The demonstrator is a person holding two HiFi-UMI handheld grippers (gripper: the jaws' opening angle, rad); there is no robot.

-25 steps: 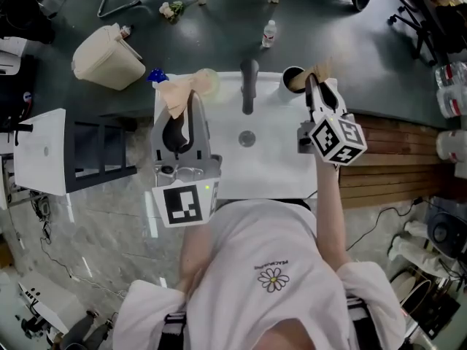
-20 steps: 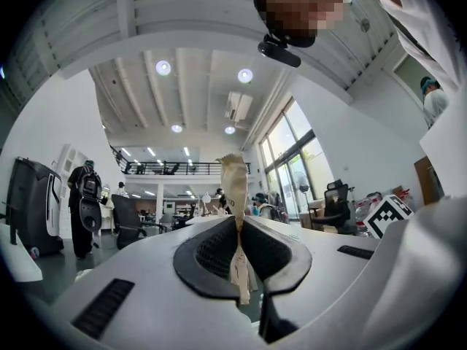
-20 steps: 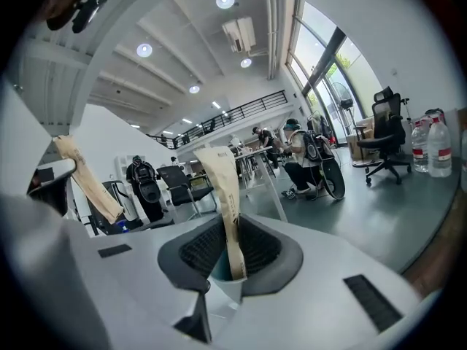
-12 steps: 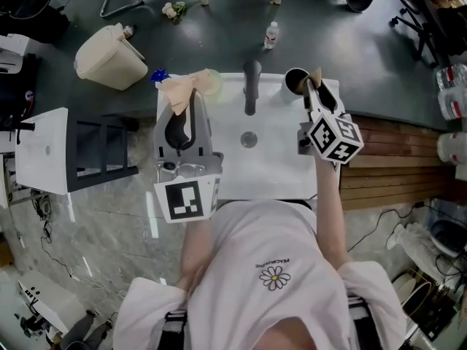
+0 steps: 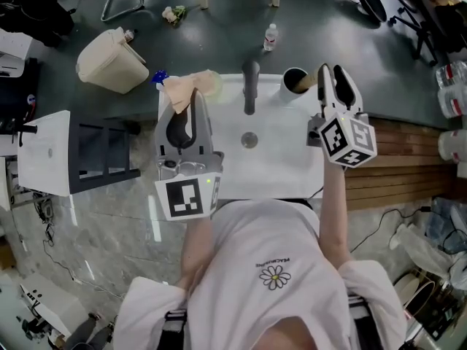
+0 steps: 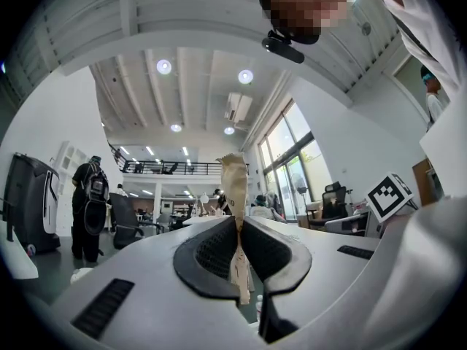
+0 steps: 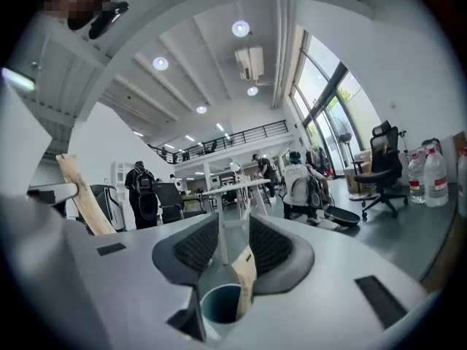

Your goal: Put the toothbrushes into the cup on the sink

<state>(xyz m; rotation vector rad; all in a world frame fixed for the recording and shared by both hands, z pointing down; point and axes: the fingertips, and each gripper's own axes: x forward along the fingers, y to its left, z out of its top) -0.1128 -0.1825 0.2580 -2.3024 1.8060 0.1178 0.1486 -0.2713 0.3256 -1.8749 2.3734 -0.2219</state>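
A dark cup stands on the back right corner of the white sink. A paper-wrapped toothbrush leans in it. In the right gripper view the same toothbrush stands in the cup, just below the jaws. My right gripper hangs beside the cup, open, with nothing between its jaws. My left gripper is over the sink's left rim, shut on a second paper-wrapped toothbrush that sticks out past its tips.
A dark faucet rises at the back middle of the sink, with the drain in front of it. A beige bin and a small bottle are on the floor behind. A wooden slatted bench is at the right, a dark rack at the left.
My right gripper has opened and let go of its toothbrush, which now stands in the cup. The gripper has shifted a little right. The left gripper has hardly moved.
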